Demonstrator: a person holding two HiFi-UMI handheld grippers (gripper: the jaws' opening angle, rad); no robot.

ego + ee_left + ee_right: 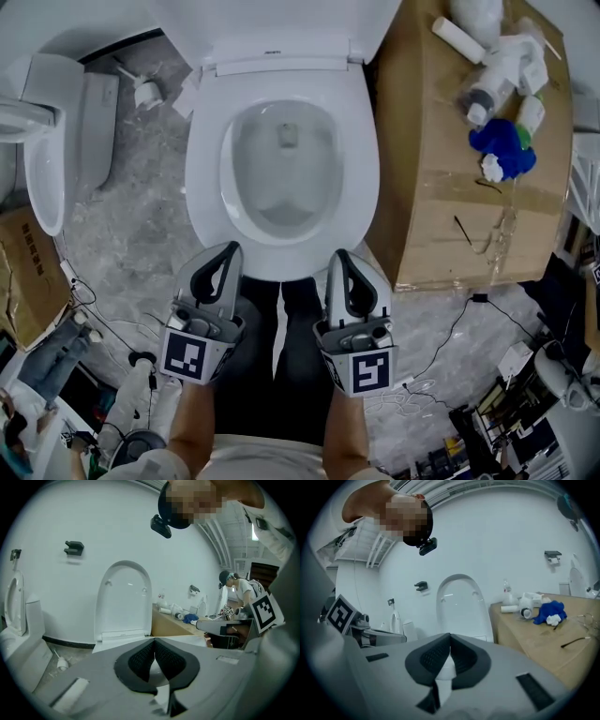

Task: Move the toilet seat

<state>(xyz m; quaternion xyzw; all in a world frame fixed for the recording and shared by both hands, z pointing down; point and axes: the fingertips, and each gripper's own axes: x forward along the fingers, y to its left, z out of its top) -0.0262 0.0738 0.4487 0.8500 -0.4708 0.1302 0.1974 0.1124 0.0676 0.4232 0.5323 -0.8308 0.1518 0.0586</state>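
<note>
The white toilet seat lies flat on the bowl, while its lid stands upright against the wall. The lid also shows in the right gripper view. My left gripper is at the seat's front left edge, shut with nothing between its fingers. My right gripper is at the front right edge, also shut and empty. I cannot tell whether either tip touches the seat.
A large cardboard box stands close on the toilet's right, carrying white pipe fittings and a blue cloth. A second toilet stands at the left. Cables and clutter lie on the floor nearby.
</note>
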